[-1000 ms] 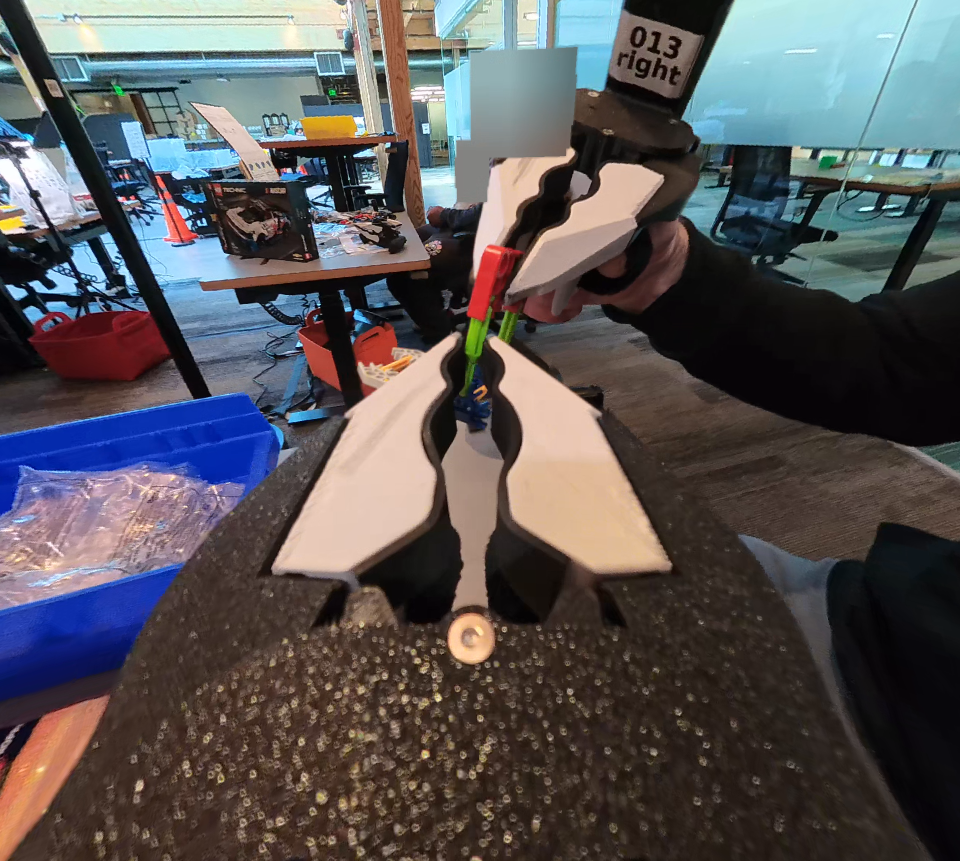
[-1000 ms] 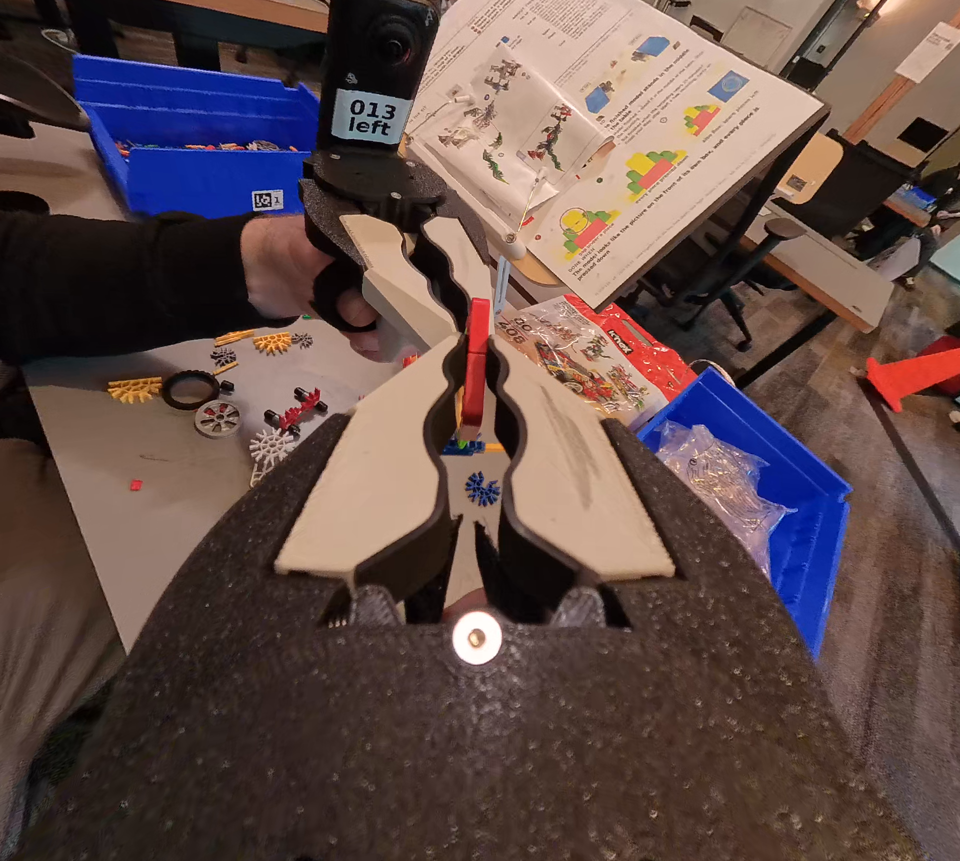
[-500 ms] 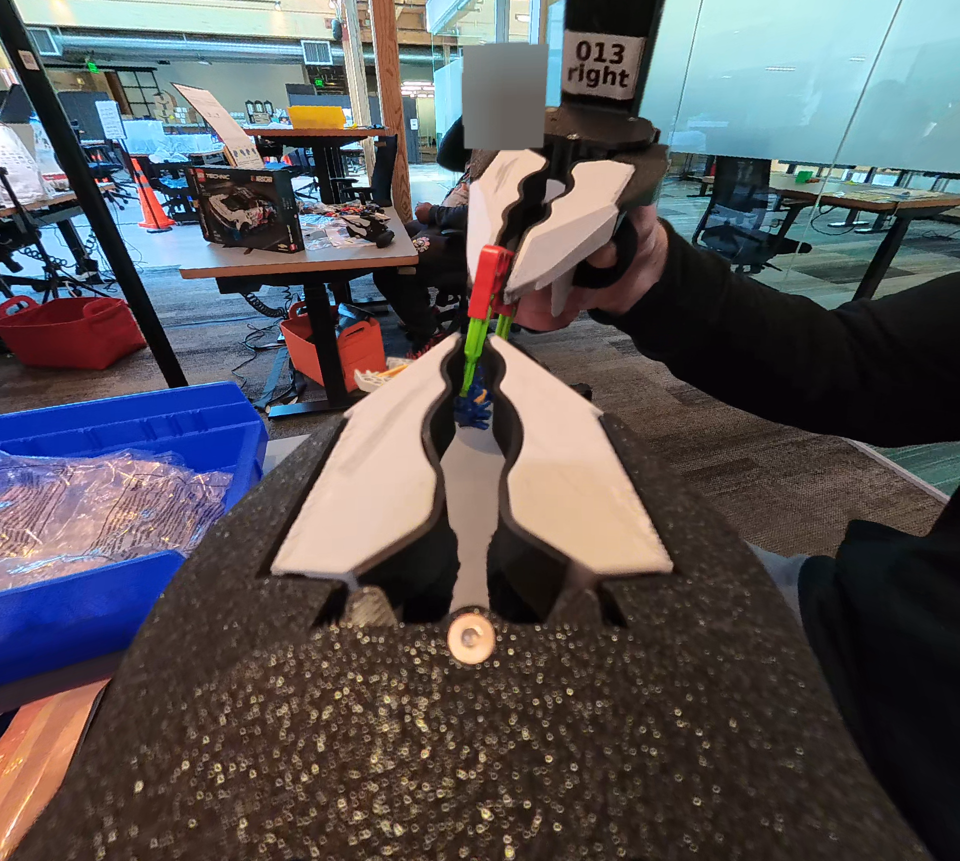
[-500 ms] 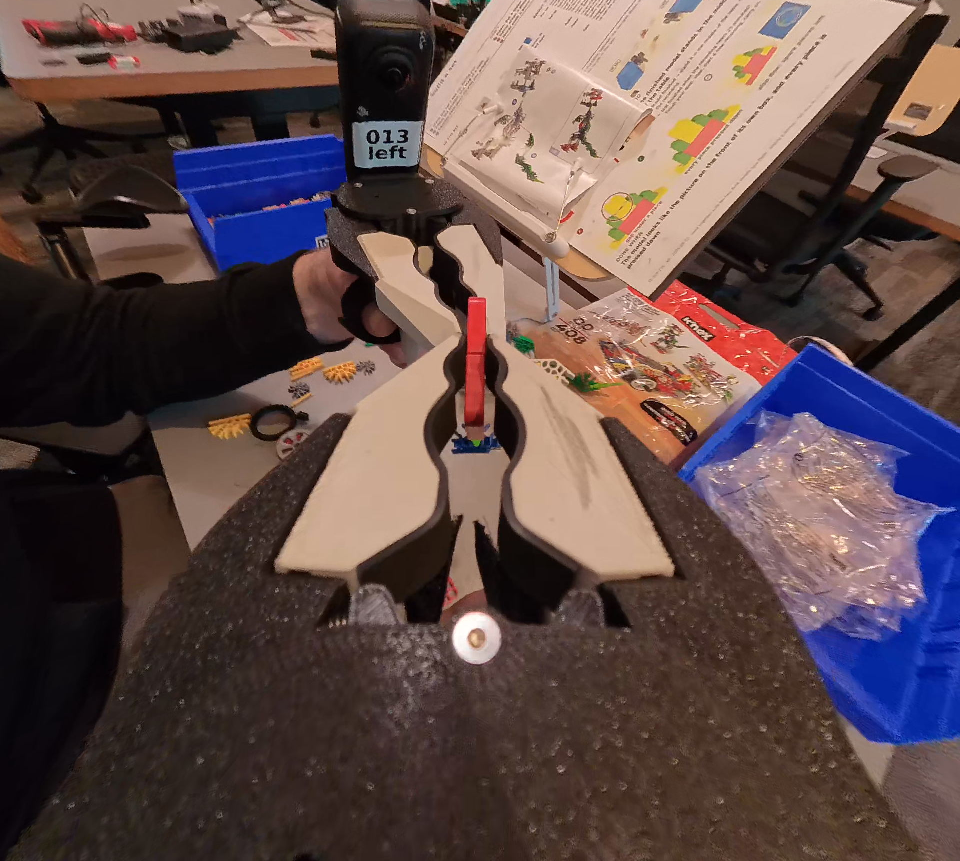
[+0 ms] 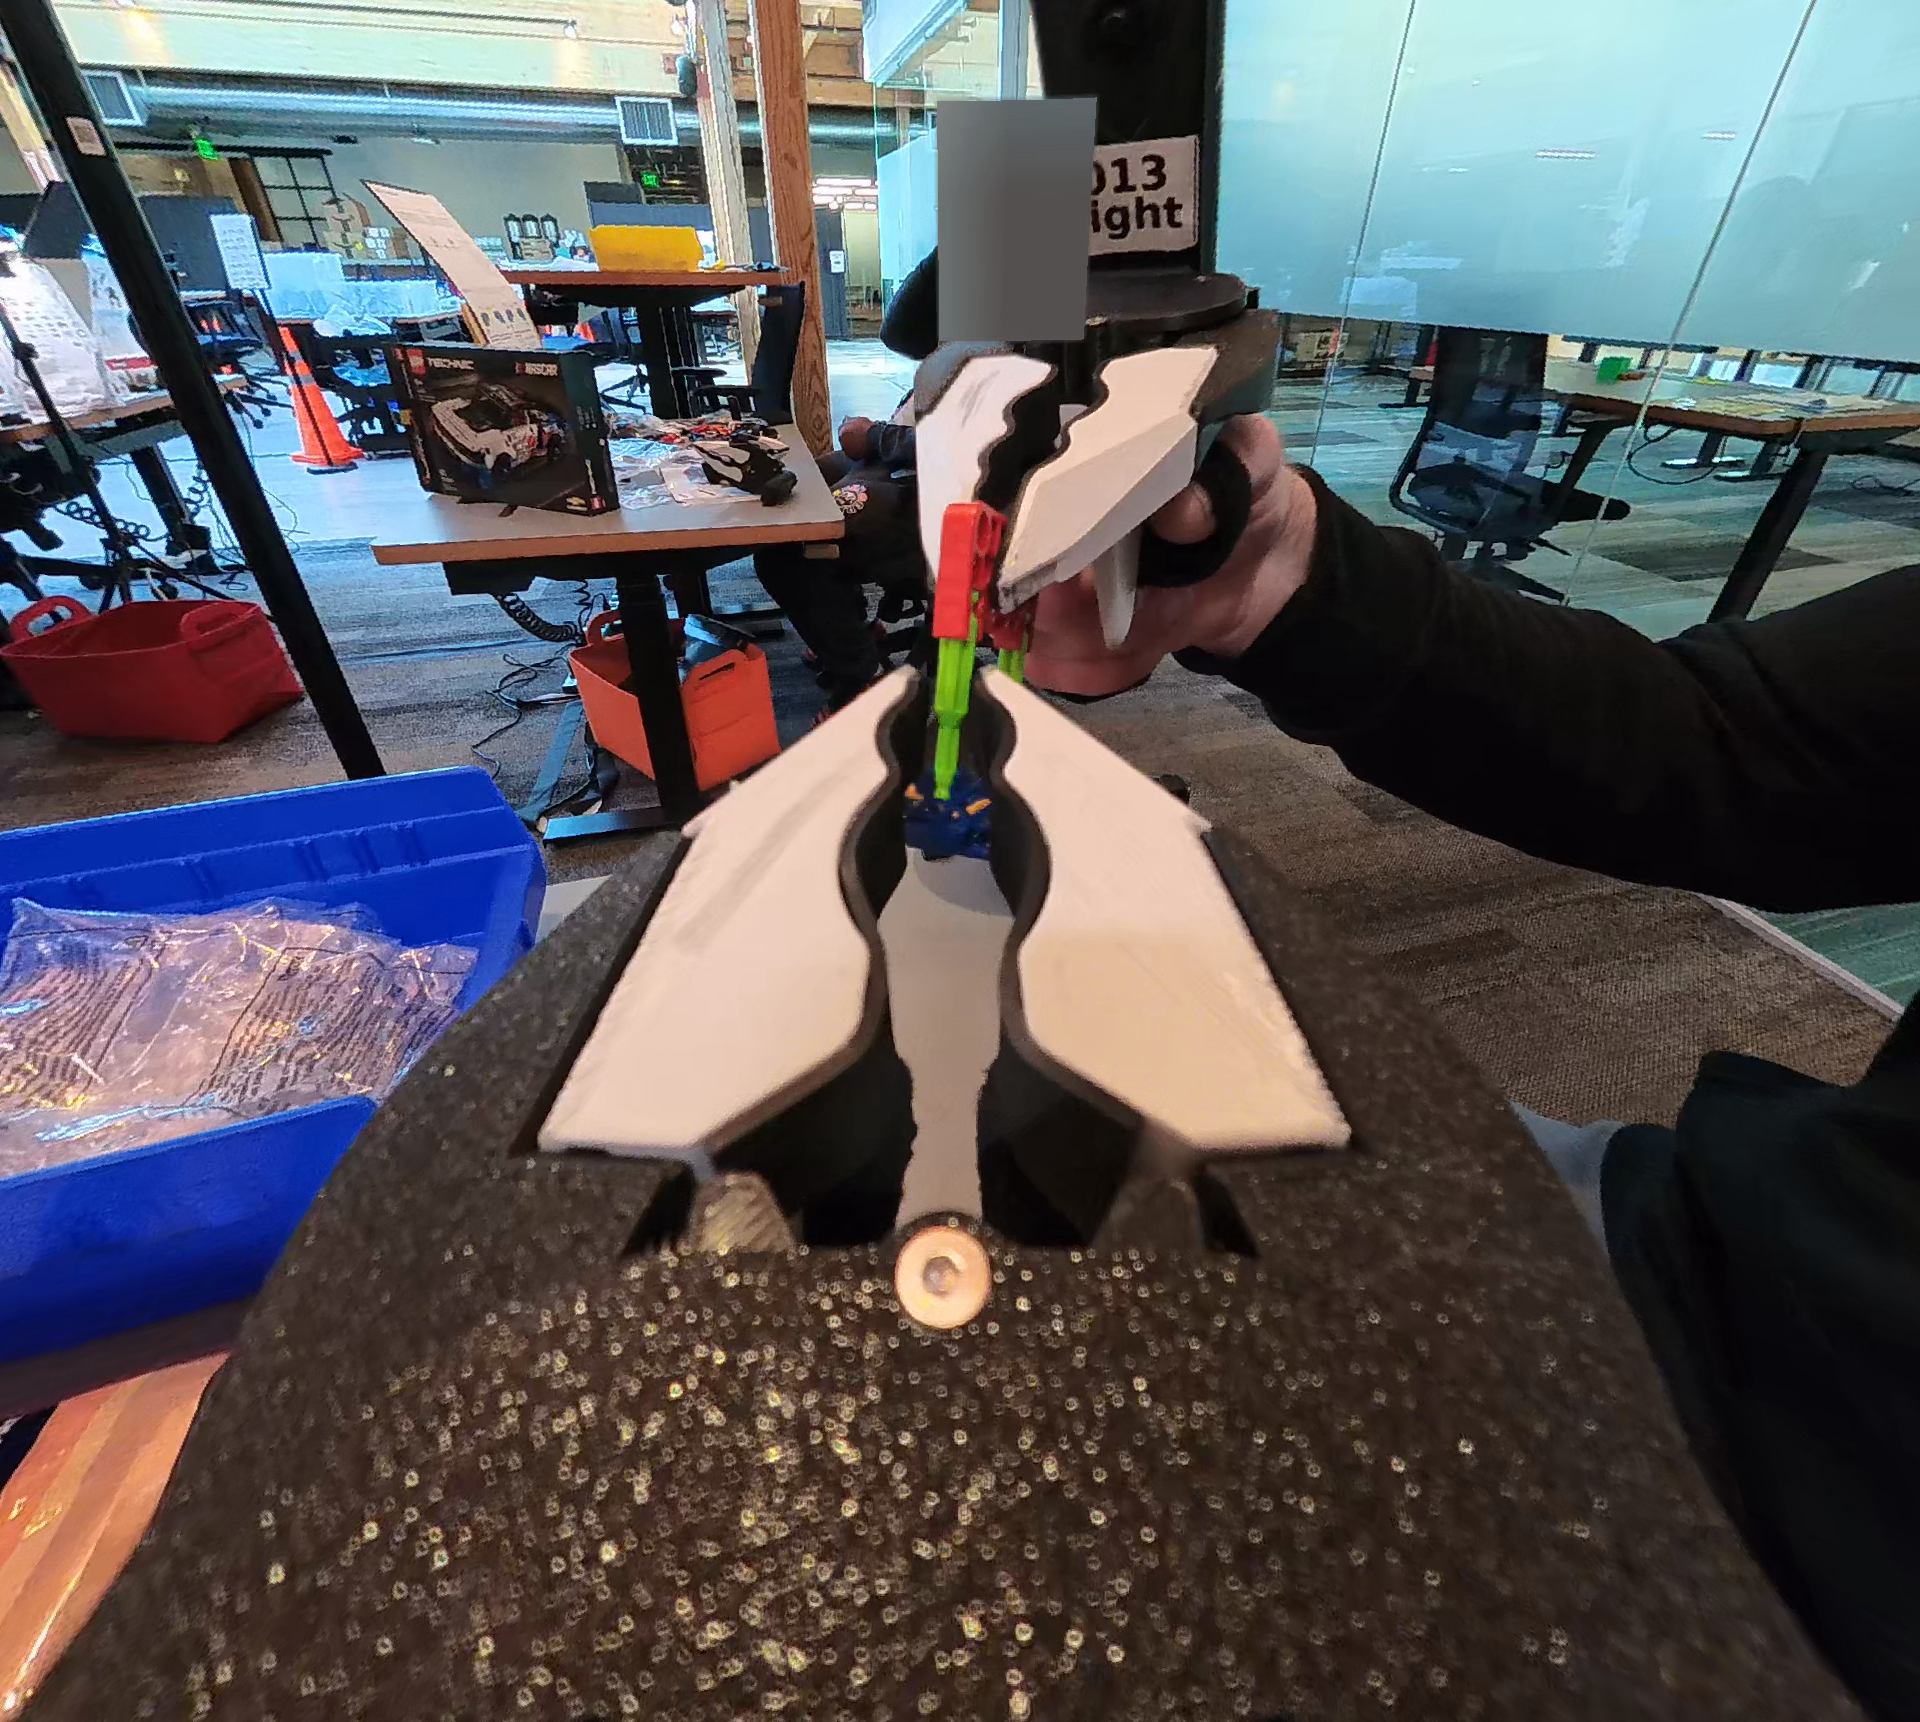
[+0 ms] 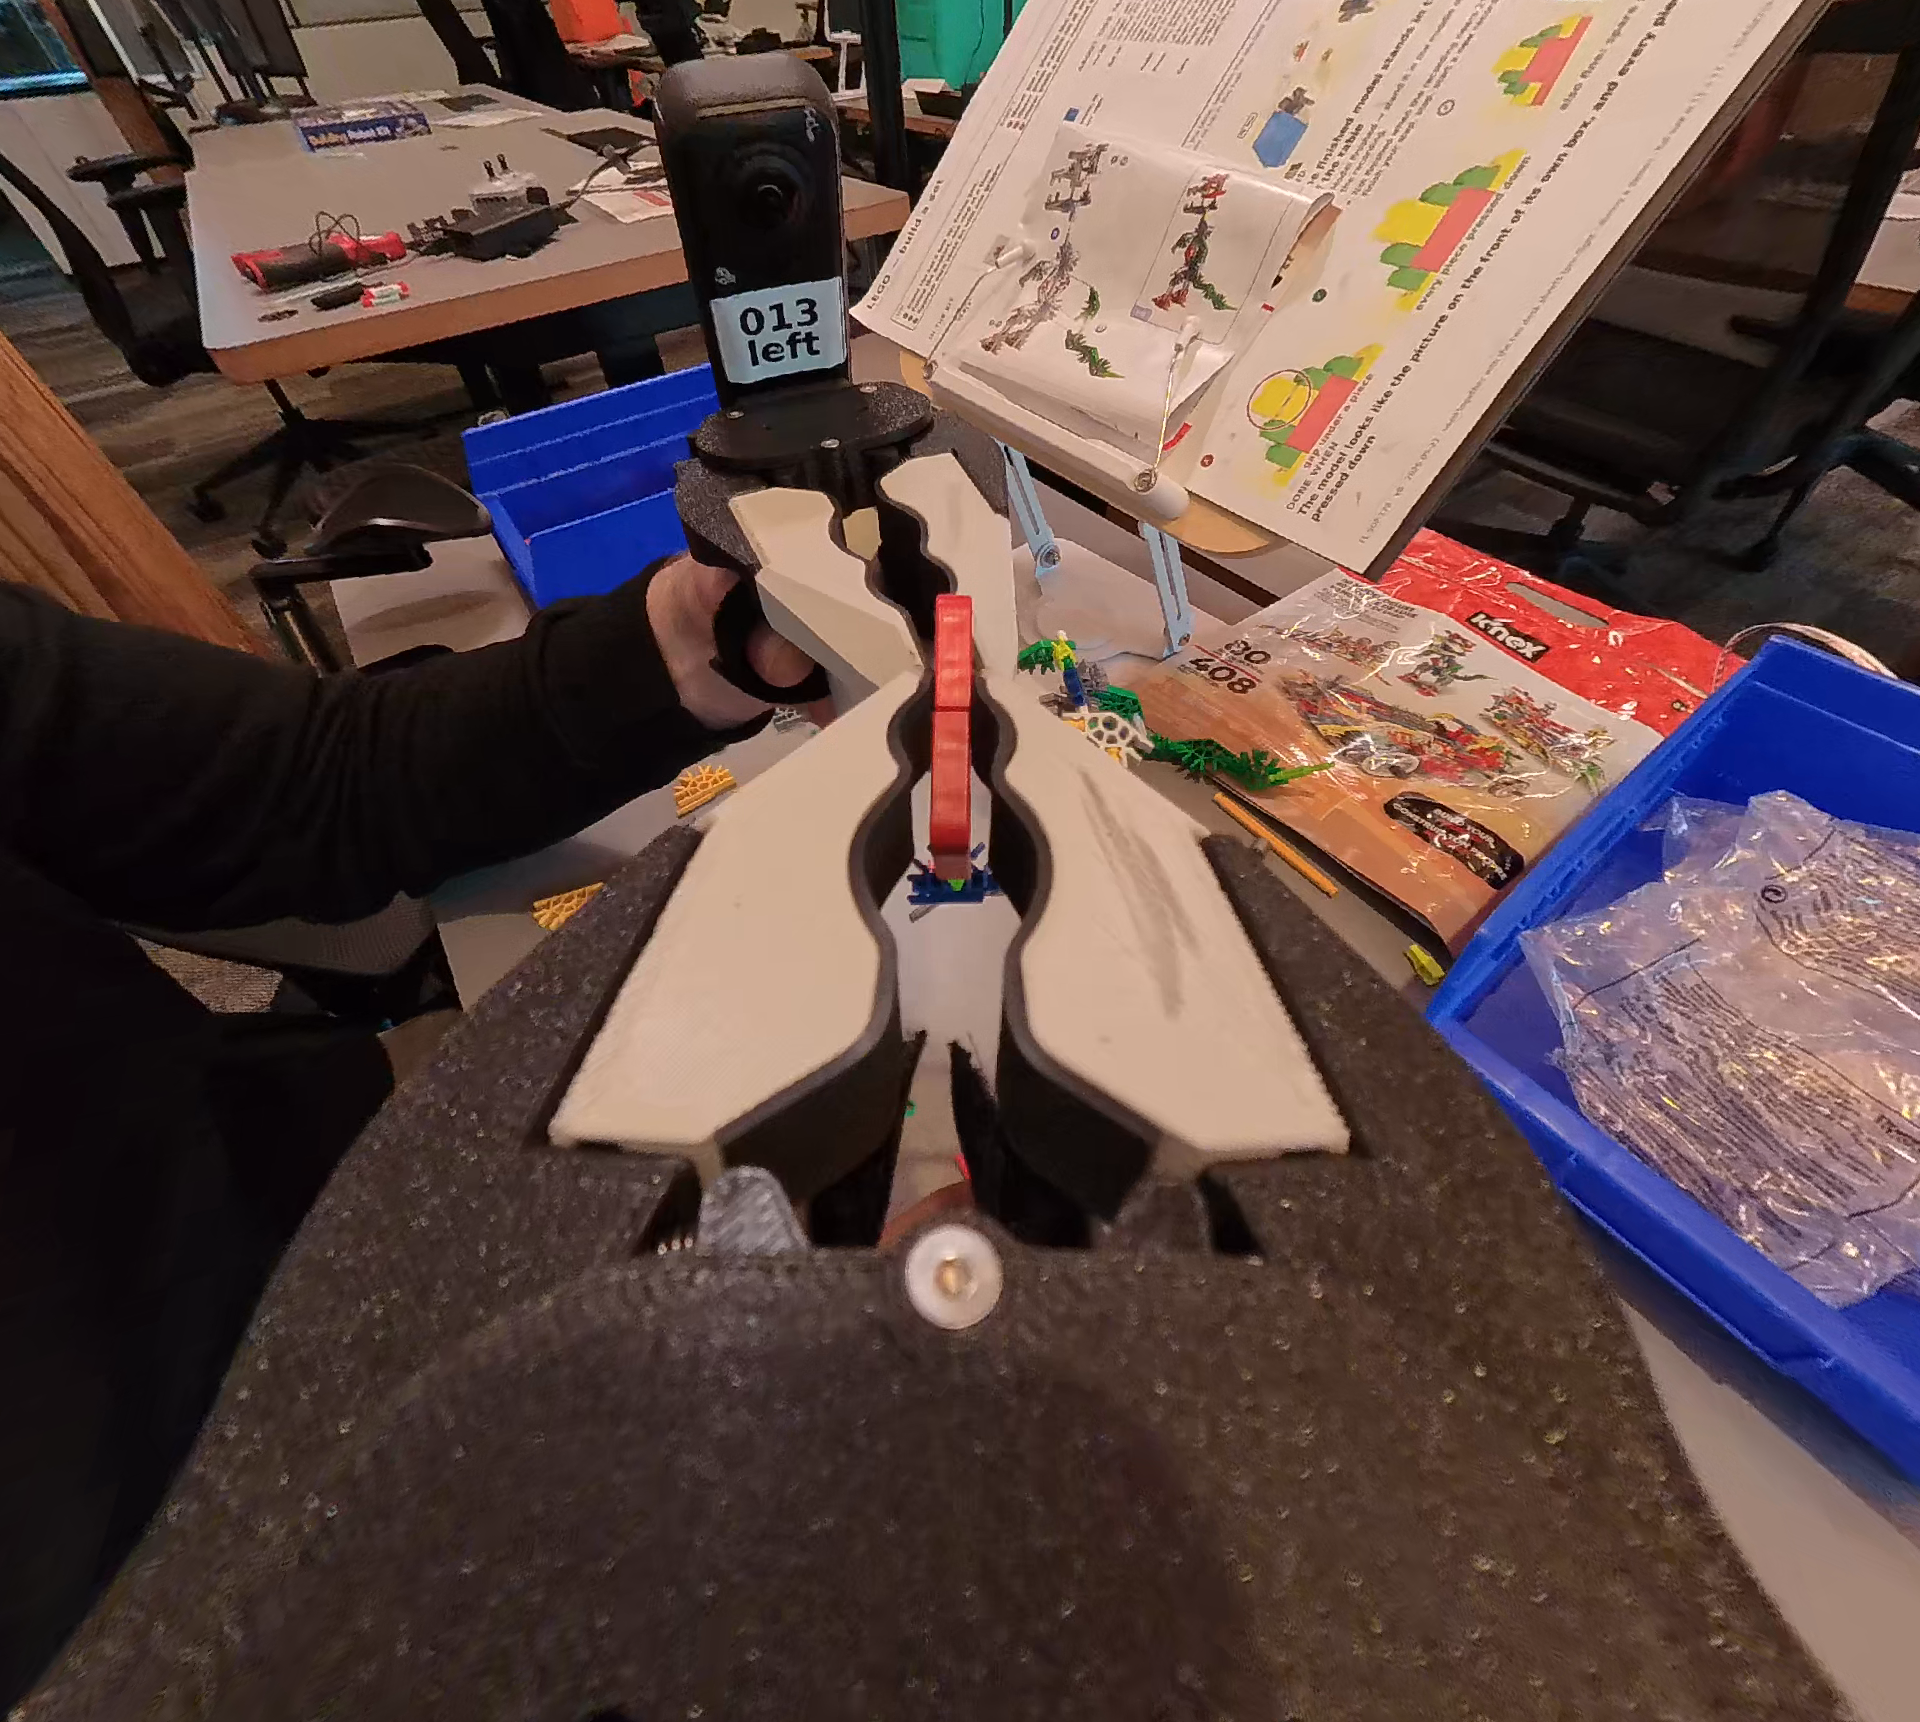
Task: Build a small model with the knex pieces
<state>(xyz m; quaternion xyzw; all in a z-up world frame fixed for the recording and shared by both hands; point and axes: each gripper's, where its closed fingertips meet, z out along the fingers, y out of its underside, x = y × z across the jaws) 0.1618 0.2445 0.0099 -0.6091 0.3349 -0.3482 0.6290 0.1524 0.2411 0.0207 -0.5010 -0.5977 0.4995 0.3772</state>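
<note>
Both claws raised higher, left claw [image 5: 948,685] gripping green rod [image 5: 948,722], right claw [image 6: 953,685] gripping red connector [image 6: 952,727].

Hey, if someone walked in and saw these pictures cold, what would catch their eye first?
Probably the small toy assembly held in mid-air between both grippers: the left gripper shut on its green rods above a blue connector, the right gripper shut on the red piece. Next, the tilted instruction board behind the left gripper and the blue bin of clear plastic bags at the right.
</note>
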